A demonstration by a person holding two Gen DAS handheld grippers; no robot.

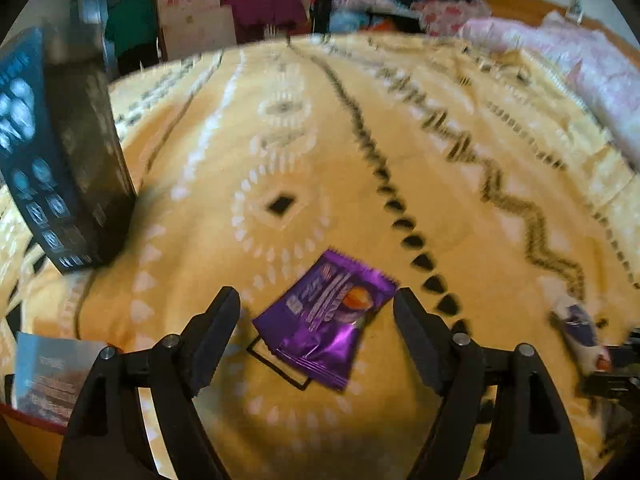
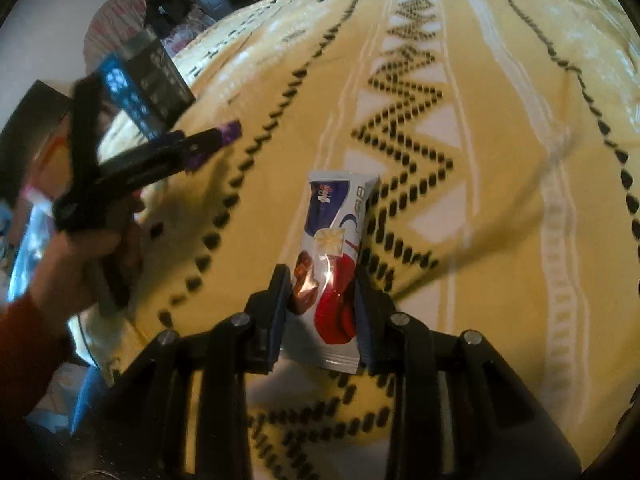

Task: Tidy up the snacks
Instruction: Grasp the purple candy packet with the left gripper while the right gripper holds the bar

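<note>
1. Purple foil first: in your left wrist view, the purple snack packet [image 1: 326, 318] lies flat on the yellow patterned blanket [image 1: 400, 140], between the fingers of your left gripper [image 1: 316, 306], tilted. Jaws stand apart, pads clear of the wrapper on both sides.
2. Same view: a dark box [image 1: 68, 152] stands upright at 9 o'clock; a white-and-purple snack packet [image 1: 576, 322] shows at 3 o'clock, blurred.
3. Right wrist view: your right gripper [image 2: 322, 280] is clamped on that white-and-purple snack packet [image 2: 334, 256], pads pressing its lower, red-printed end; the top points to 12 o'clock.
4. Same view, 9 to 10 o'clock: your left hand [image 2: 76, 256] holds the left gripper [image 2: 208, 142] with a bit of purple foil [image 2: 230, 132] at its tips. The dark box [image 2: 148, 80] stands just behind.
</note>
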